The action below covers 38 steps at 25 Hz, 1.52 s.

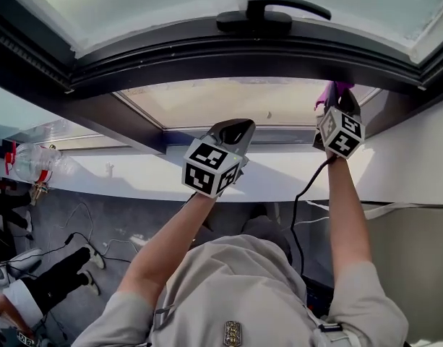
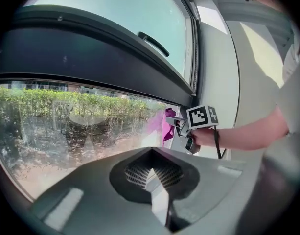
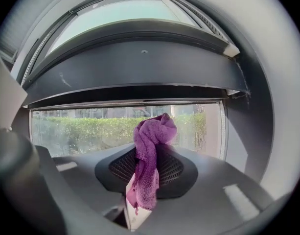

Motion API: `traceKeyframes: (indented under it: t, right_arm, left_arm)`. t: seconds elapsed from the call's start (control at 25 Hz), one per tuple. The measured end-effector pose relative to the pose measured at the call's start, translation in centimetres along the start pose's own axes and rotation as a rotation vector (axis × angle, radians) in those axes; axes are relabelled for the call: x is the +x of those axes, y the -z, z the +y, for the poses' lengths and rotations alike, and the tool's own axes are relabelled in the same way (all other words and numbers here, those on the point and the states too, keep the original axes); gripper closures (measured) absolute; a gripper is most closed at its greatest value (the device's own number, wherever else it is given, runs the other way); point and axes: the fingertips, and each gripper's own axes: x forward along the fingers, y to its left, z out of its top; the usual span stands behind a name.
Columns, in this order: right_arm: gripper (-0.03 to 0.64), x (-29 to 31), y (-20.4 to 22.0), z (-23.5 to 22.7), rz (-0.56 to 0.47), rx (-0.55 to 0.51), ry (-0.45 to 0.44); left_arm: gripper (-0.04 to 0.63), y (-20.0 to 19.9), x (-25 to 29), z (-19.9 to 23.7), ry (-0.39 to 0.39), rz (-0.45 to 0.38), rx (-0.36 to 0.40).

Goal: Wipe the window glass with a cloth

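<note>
R gripper [image 1: 337, 103] has its jaws pinched on the purple cloth [image 3: 149, 155], w/ a bunched wad poking out past the tips and a tail hanging below. The cloth sits at the top right corner of the lower window glass [image 2: 76, 121], right under the dark frame [image 1: 207, 56]. In the left gripper view it looks touching the pane or just shy of it; I can't tell which. L gripper [image 1: 234, 130] has its jaws pressed together w/ nothing btwn them. It's held out in front of the pane's middle, well apart from the cloth.

I read this as the wipe step, w/ the cloth parked in a corner. Next move, imo: press the wad firmly onto the glass, then sweep left along the top edge w/ even pressure. The pinch is narrow, so I'd go slow or the cloth may drag out. L keeps out of the path.
</note>
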Motion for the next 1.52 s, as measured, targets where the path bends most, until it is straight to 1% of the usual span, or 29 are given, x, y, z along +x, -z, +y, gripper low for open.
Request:
traceKeyframes:
  t: [0.2,0.36,0.52,0.88,1.12,1.28,1.52]
  right_arm:
    - [0.503,-0.4,-0.2,7.2,-0.006,-0.027,-0.063]
    - [0.503,-0.5,0.1,13.4,-0.005,-0.042,-0.123]
    - [0.503,-0.8,0.6,18.4,0.006,-0.056,-0.173]
    - [0.503,-1.5,1.3,31.1,0.02,-0.101,-0.362]
    - [0.503,-1.6,2.6,37.9,0.035,-0.129,-0.476]
    - [0.505,-1.7,3.5,42.8,0.041,-0.143,-0.562]
    - [0.504,-1.9,5.2,49.7,0.064,-0.148,-0.664]
  left_arm:
    - [0.592,1.2,-4.2,3.7,-0.023,0.009,-0.009]
    - [0.592,1.8,-7.6,6.8,-0.055,0.008,-0.02]
    - [0.592,2.3,-11.0,9.4,-0.09,-0.002,-0.034]
    - [0.592,3.7,-17.2,14.5,-0.172,-0.019,-0.075]
    - [0.592,4.4,-20.4,17.3,-0.228,-0.036,-0.097]
    - [0.592,5.5,-22.5,19.2,-0.277,-0.044,-0.125]
    - [0.592,7.1,-25.6,21.7,-0.346,-0.048,-0.162]
